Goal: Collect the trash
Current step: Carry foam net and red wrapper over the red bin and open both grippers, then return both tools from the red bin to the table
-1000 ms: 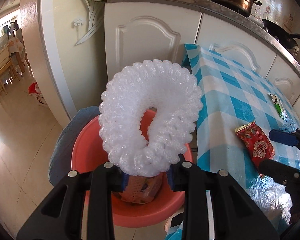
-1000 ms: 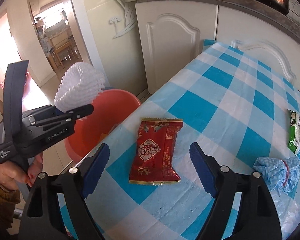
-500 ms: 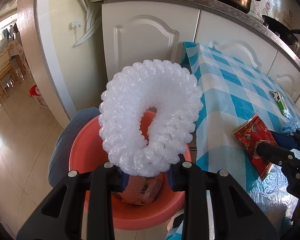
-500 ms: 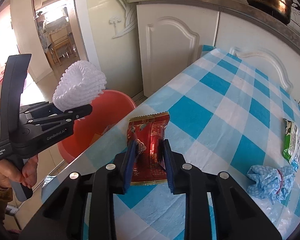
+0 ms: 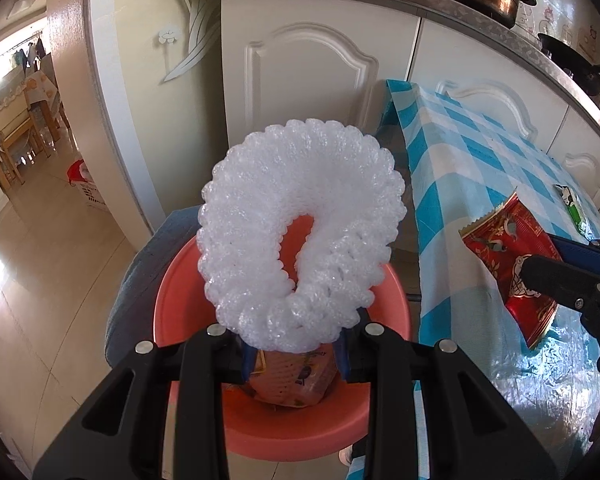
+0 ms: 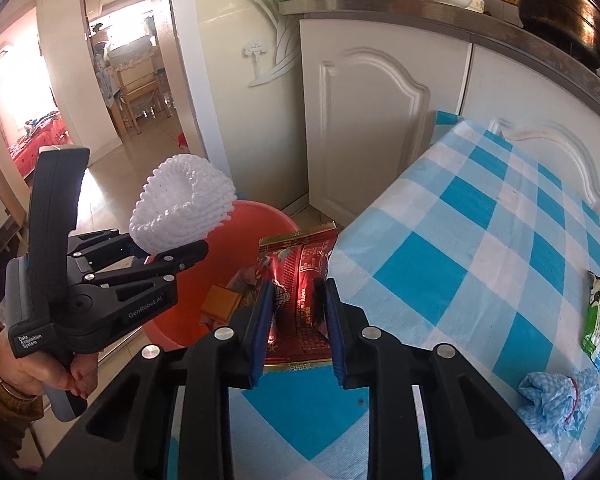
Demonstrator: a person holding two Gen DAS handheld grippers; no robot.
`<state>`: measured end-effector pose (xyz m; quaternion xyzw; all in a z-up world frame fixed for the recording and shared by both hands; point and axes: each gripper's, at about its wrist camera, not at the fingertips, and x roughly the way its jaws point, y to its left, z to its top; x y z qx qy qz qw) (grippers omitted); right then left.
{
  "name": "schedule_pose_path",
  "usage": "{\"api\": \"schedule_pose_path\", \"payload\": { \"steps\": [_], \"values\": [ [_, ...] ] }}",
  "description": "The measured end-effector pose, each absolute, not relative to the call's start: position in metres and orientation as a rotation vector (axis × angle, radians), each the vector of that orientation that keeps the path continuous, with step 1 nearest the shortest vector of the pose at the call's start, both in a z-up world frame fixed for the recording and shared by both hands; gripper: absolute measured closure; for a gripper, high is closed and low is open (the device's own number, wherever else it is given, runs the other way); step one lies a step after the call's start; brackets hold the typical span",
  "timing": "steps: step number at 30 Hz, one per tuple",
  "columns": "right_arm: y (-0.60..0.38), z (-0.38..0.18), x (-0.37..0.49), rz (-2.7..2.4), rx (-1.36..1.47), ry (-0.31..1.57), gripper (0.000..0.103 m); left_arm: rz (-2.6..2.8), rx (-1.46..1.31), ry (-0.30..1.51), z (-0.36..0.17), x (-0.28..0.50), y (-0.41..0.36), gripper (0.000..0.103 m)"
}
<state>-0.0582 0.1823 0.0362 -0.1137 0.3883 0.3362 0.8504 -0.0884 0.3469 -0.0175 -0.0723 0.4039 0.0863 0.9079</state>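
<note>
Left gripper (image 5: 294,354) pinches white foam fruit net (image 5: 300,232) over red basin (image 5: 300,432); right gripper (image 6: 298,312) clamps red snack wrapper (image 6: 300,276) at checkered table (image 6: 499,216) edge.

Glossy foil wrapper (image 6: 300,280), knobbly foam net (image 5: 300,232)

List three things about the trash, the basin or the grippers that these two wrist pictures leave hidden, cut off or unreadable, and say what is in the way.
- Basin contents: left wrist view, mostly covered by the white foam net and the left gripper.
- Green wrapper print: right wrist view, too small and warped.
- Red wrapper lower part: right wrist view, behind the right gripper.
</note>
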Motion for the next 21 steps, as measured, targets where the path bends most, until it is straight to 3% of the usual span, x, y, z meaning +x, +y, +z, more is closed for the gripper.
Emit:
{"api": "schedule_pose_path", "payload": {
  "steps": [5,7,8,9,10,12,14,21],
  "values": [
    [0.207,0.037,-0.054,0.752,-0.247,0.823,0.076,0.194,-0.161,0.849,-0.025,-0.089,0.355,0.072],
    [0.219,0.035,-0.051,0.771,-0.255,0.827,0.076,0.199,-0.167,0.860,-0.030,-0.088,0.357,0.066],
    [0.224,0.034,-0.049,0.775,-0.257,0.828,0.075,0.202,-0.175,0.867,-0.033,-0.088,0.360,0.054],
    [0.229,0.032,-0.046,0.774,-0.257,0.833,0.072,0.203,-0.186,0.878,-0.036,-0.087,0.362,0.034],
    [0.235,0.028,-0.042,0.781,-0.260,0.855,0.066,0.206,-0.201,0.888,-0.040,-0.087,0.366,0.025],
    [0.238,0.025,-0.038,0.761,-0.244,0.853,0.036,0.226,-0.222,0.892,-0.046,-0.089,0.375,0.019],
    [0.231,0.027,-0.035,0.761,-0.198,0.846,0.034,0.236,-0.243,0.904,-0.049,-0.091,0.383,0.017],
    [0.189,0.048,-0.038,0.705,-0.082,0.762,0.013,0.291,-0.334,0.835,-0.035,-0.109,0.411,0.013]
  ]
}}
